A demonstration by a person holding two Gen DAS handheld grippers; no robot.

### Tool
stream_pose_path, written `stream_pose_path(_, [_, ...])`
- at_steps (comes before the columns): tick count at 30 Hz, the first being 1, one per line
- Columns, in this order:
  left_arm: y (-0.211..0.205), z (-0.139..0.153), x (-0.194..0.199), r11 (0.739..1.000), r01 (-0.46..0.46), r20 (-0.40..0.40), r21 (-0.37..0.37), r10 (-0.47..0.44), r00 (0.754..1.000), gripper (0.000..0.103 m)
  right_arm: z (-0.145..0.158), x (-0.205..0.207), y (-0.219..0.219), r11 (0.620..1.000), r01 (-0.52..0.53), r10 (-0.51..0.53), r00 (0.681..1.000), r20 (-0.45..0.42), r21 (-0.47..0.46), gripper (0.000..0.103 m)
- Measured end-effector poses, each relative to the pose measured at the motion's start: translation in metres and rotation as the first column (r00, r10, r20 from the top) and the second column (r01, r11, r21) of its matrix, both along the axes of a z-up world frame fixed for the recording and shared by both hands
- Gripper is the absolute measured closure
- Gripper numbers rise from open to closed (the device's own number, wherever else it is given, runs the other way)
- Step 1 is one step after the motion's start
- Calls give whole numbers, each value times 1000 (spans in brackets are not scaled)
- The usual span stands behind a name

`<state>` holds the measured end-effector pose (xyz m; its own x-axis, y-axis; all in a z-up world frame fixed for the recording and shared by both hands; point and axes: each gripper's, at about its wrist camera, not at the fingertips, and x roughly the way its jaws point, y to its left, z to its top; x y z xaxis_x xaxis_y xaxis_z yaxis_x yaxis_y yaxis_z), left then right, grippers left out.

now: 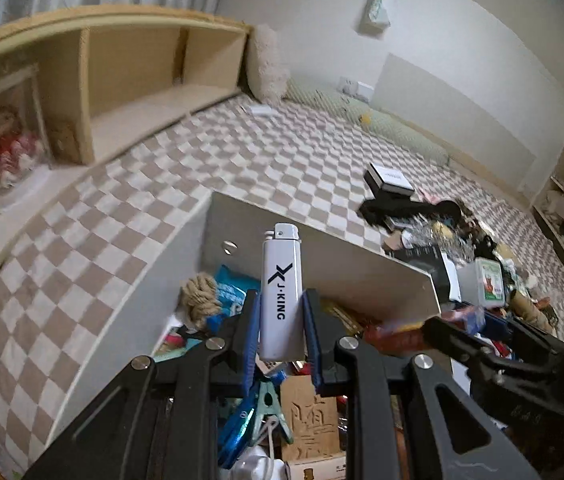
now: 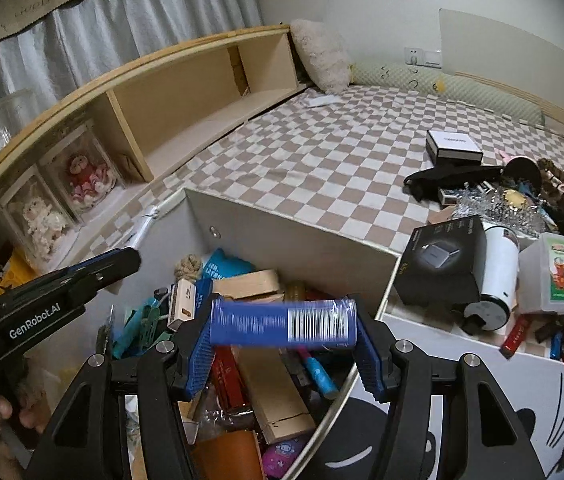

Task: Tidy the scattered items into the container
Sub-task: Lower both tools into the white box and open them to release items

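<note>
We hold both tools over the box (image 2: 302, 232) on the bed (image 2: 322, 160); our left tool (image 1: 280, 320) is clamped on an upright white lighter (image 1: 282, 292); our right tool (image 2: 284, 328) grips a blue tube (image 2: 282, 322) crosswise by its ends; more clutter (image 2: 522, 248) lies on the bed, right of the box.

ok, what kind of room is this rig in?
Likely a bedroom: a bed with a checkered cover, a fluffy pillow at the wooden headboard shelf, and boxed dolls beside it.
</note>
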<state>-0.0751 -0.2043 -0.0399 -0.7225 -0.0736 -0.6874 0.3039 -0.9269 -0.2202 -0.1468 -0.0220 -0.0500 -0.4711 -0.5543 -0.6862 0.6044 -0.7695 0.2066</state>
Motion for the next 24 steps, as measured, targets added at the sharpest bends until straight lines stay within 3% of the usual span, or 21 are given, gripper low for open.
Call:
stream_pose_path(15, [16, 4, -8, 997, 57, 22, -61, -56, 998, 82, -7, -9, -6, 999, 29, -28, 999, 14, -14, 42])
stream_pose_path(16, [15, 3, -8, 997, 54, 25, -59, -52, 998, 79, -7, -11, -7, 999, 32, -32, 999, 16, -16, 42])
stream_pose_path(18, [13, 3, -7, 998, 46, 26, -54, -45, 999, 58, -6, -13, -8, 999, 35, -35, 999, 21, -20, 42])
stream_pose_path(24, [11, 4, -6, 998, 40, 17, -48, -39, 999, 58, -4, -15, -13, 999, 35, -34, 999, 26, -25, 42])
